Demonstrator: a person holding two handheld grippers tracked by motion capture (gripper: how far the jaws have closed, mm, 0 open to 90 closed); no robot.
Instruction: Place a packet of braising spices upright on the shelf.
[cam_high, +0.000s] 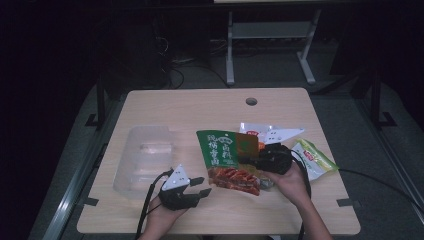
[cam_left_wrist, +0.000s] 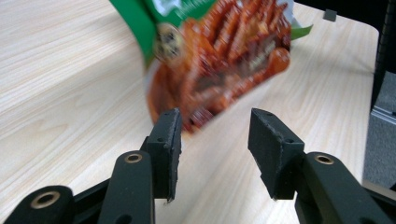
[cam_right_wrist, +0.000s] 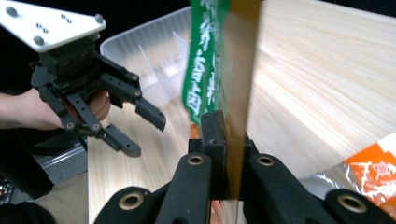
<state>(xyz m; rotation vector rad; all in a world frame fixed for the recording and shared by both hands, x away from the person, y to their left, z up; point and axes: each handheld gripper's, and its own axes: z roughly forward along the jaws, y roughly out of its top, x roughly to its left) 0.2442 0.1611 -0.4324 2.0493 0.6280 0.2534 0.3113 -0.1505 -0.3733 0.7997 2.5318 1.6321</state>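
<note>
Right gripper pinching the snack packet; left gripper spread beside it.

Going left to right across the table (cam_high: 150, 105) in the high view: a clear plastic box (cam_high: 142, 160) is sitting near the left edge; just to its right the left gripper (cam_high: 199, 186) is hovering with its jaws spread and nothing between them (the left gripper view is showing bare wood in the gap, the packet just beyond the tips). The green-and-red snack packet (cam_high: 227, 161) is hanging near the table's middle, its upper right edge clamped in the right gripper (cam_high: 248, 161), whose jaws are pressing together on it. A white packet (cam_high: 252, 131) is lying behind, and a yellow-green packet (cam_high: 315, 159) is lying at the far right.
</note>
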